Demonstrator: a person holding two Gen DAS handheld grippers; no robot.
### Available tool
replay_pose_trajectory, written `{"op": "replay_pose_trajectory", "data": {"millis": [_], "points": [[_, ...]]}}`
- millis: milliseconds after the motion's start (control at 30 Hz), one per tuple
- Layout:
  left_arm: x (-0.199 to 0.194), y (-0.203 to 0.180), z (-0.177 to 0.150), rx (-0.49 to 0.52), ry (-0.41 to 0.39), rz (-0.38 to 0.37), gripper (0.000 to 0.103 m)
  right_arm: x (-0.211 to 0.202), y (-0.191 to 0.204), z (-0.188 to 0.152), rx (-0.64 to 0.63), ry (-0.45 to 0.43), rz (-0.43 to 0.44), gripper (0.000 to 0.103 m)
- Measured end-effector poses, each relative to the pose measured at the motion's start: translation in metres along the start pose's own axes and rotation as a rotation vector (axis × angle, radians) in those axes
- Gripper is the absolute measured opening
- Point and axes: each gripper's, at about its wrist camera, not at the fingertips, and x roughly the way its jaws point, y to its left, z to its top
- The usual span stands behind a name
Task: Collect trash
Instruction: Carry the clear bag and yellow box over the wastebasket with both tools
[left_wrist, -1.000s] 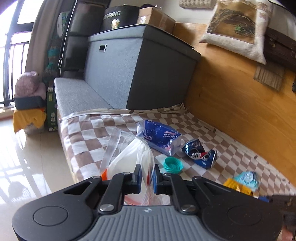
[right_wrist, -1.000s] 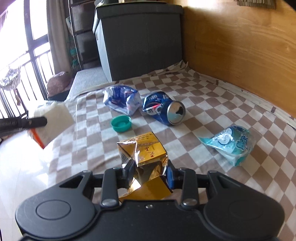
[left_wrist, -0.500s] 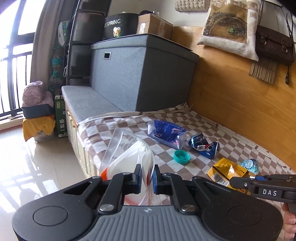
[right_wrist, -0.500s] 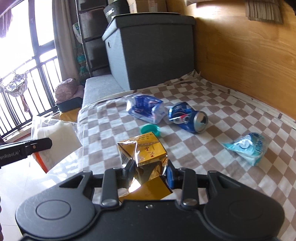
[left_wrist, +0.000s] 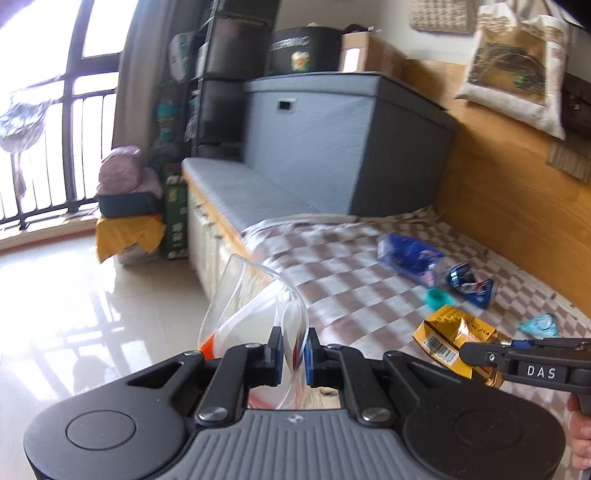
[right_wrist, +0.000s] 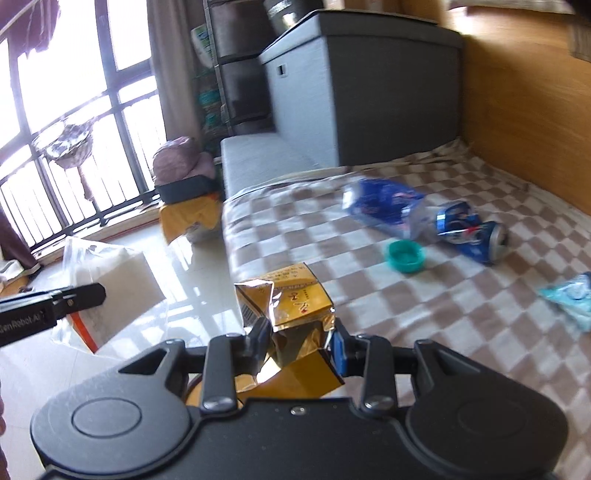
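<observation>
My left tongs (left_wrist: 293, 352) are pinched on the rim of a clear plastic bag (left_wrist: 255, 295), which hangs over the floor beside the bed. My right tongs (right_wrist: 299, 341) are clamped on a crumpled gold wrapper (right_wrist: 291, 314), held above the bed's edge near the bag. On the checkered bedcover (right_wrist: 369, 295) lie a blue packet (right_wrist: 380, 206), a crushed blue can (right_wrist: 469, 230), a teal cap (right_wrist: 404, 255) and a pale blue wrapper (right_wrist: 570, 295).

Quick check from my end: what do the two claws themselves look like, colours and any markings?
Both are black plastic with linked finger arms and round discs on either side. The left claw has a ribbed grey body, blue pads, and white "SenRobot.AI" lettering on its finger. The right claw has a black body, a blue pad, and a "DAS" label. No cables or sleeves show.
</observation>
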Motion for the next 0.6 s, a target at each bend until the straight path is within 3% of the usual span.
{"op": "replay_pose_trajectory", "data": {"millis": [267,600], "points": [[0.010,0.049,-0.028,-0.072,0.052,0.051,0.011,0.034,0.052,-0.014,-0.059,0.058,0.041,0.036],[0.046,0.089,-0.066,-0.132,0.137,0.083,0.011,0.084,0.099,-0.042,-0.169,0.121,0.007,0.035]]}}
